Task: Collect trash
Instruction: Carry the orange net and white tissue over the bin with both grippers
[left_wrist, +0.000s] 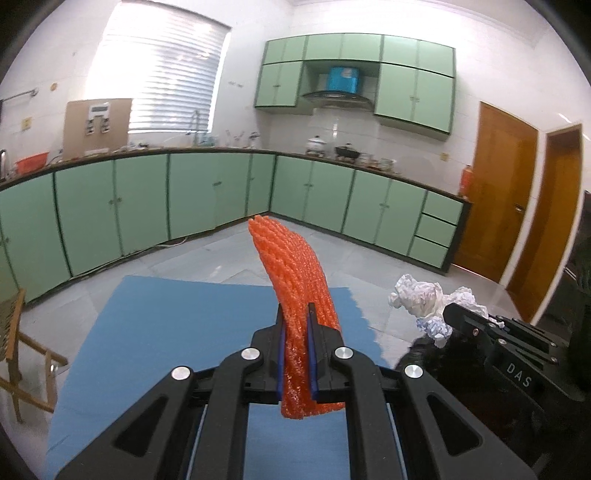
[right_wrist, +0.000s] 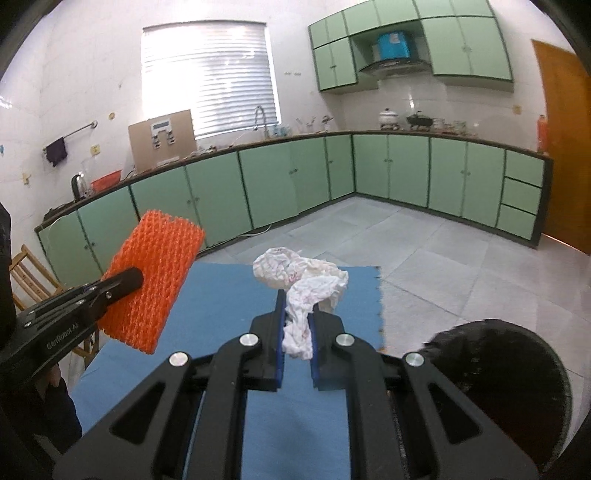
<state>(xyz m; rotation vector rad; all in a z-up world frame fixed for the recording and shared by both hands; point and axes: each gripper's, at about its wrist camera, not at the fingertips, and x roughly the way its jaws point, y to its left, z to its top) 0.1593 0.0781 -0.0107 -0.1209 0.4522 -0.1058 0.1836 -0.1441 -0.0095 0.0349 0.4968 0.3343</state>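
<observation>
The left claw (left_wrist: 295, 354) is pinching an orange foam net (left_wrist: 299, 295), the sort of mesh sleeve that wraps fruit. The blue pads bite it near its lower end, so most of it stands up and forward of the fingers, leaning a little to the left in the left wrist view. From the right wrist view the same net (right_wrist: 155, 280) shows its broad face, with one black finger laid across it.

The right claw (right_wrist: 297, 343) is pressed together on a crumpled white paper wad (right_wrist: 303, 284). Only a thin twisted tail sits between the pads; the bulk bunches out past the fingertips. Faint pink marks show on the paper, too small to read.

Both pieces of trash are clear of the blue mat (left_wrist: 166, 325) on the desk, 1 in each claw, and nothing else is visible lying on the mat. A likely reason for the shared height is that both loads are headed for a bin together. The round black shape (right_wrist: 495, 380) at the lower right of the right wrist view may be that bin, though I cannot tell for sure.

Writing: the right tool's body reads "DAS" (left_wrist: 519, 373) in the left wrist view, and the left tool's arm reads "GenRobot.AI" (right_wrist: 61, 338) in the right wrist view. A cardboard box (right_wrist: 162, 138) on the kitchen counter carries printed pictures, unreadable here.
</observation>
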